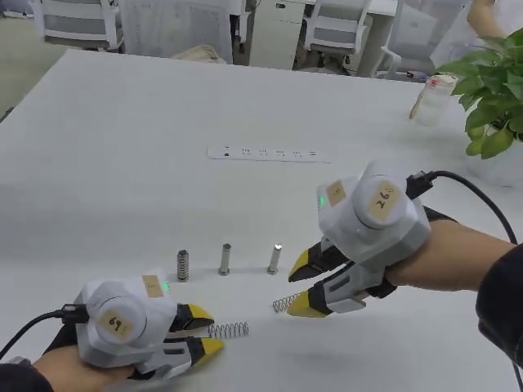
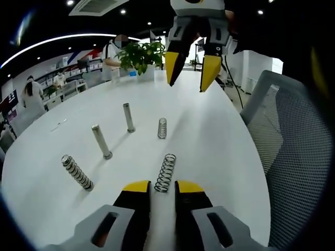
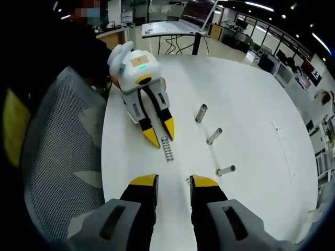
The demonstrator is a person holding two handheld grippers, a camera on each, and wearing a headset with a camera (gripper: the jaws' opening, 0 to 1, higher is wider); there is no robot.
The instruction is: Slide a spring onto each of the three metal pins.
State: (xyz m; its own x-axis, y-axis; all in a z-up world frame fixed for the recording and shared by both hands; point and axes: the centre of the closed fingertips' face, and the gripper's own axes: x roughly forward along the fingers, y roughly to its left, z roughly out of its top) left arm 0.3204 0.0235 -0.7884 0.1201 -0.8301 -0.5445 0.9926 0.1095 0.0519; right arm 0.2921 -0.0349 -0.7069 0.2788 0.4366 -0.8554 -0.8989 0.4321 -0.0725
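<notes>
White table (image 1: 122,147), silver pins (image 1: 225,258) and springs (image 1: 228,329) — green plant (image 1: 494,90), grey mesh chair (image 2: 298,157).

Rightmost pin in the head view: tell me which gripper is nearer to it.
Right. The right gripper is just beside that pin, on its near right side; the left gripper lies farther away, out in front of the row's left end.

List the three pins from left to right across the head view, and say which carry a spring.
Sprung pin → middle pin, bare → right pin, bare.
</notes>
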